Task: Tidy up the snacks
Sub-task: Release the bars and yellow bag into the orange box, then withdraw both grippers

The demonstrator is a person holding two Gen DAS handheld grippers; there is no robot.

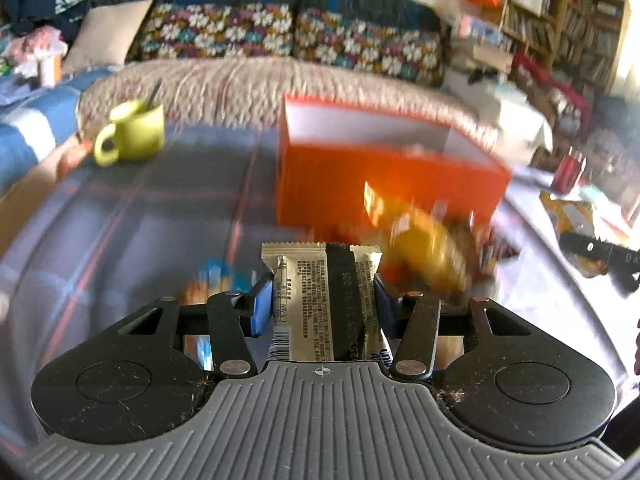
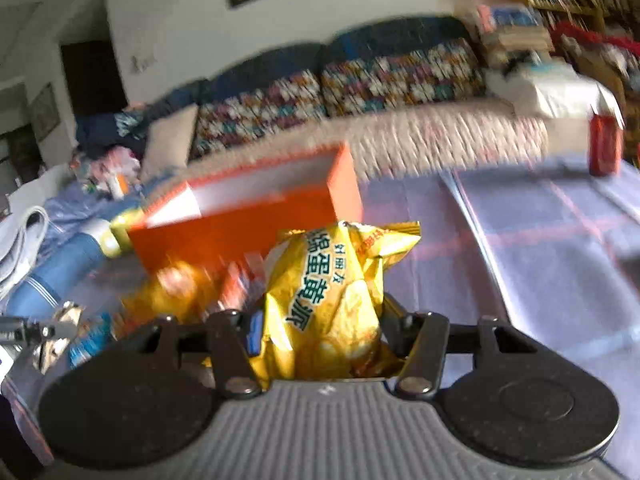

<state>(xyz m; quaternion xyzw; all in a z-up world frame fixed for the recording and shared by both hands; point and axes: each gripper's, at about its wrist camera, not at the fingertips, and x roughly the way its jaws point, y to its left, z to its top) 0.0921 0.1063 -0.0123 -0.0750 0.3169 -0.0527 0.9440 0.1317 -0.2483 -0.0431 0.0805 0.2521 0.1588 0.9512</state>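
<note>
My left gripper is shut on a beige snack bar wrapper with black print, held flat between the blue pads. Ahead of it stands an open orange box with a white inside. A blurred yellow snack bag hangs to its right, in front of the box. My right gripper is shut on that puffy yellow snack bag with green lettering, lifted off the table. The orange box lies beyond it to the left, and more yellow and blue snack packets sit at its foot.
A plaid blue cloth covers the table. A yellow-green mug stands at the far left and a red can at the far right. A sofa with patterned cushions runs behind; bookshelves fill the right.
</note>
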